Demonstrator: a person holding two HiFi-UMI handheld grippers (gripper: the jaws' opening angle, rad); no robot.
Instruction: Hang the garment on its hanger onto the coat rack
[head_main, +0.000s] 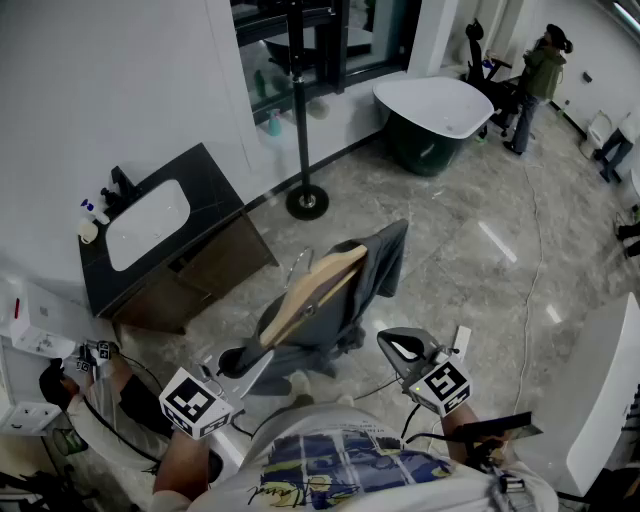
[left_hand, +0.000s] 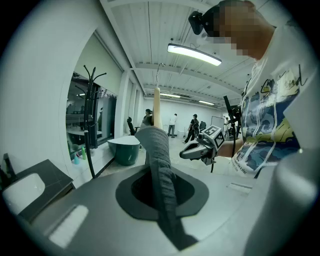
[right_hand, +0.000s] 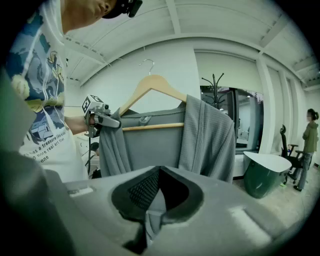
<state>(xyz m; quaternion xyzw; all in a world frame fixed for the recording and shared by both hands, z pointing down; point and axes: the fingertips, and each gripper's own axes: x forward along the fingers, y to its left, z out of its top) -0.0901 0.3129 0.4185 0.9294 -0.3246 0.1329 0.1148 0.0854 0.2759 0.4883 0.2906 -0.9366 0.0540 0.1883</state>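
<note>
Left gripper (head_main: 252, 364) clamped on grey knit garment (head_main: 340, 305), draped over light wooden hanger (head_main: 315, 288), mid-air before person. Right gripper (head_main: 396, 346) jaws together, empty. Step: carry. Black pole coat rack (head_main: 300, 110) well apart. Next: approach, lift wire hook (right_hand: 148, 64) onto prong.

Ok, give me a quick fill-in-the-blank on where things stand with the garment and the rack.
1. The gray garment hangs on a wooden ____.
2. The left hand-held gripper is ____ on the garment's cloth.
3. The coat rack stands between the sink counter and the ____.
Missing words: hanger; shut; bathtub.
</note>
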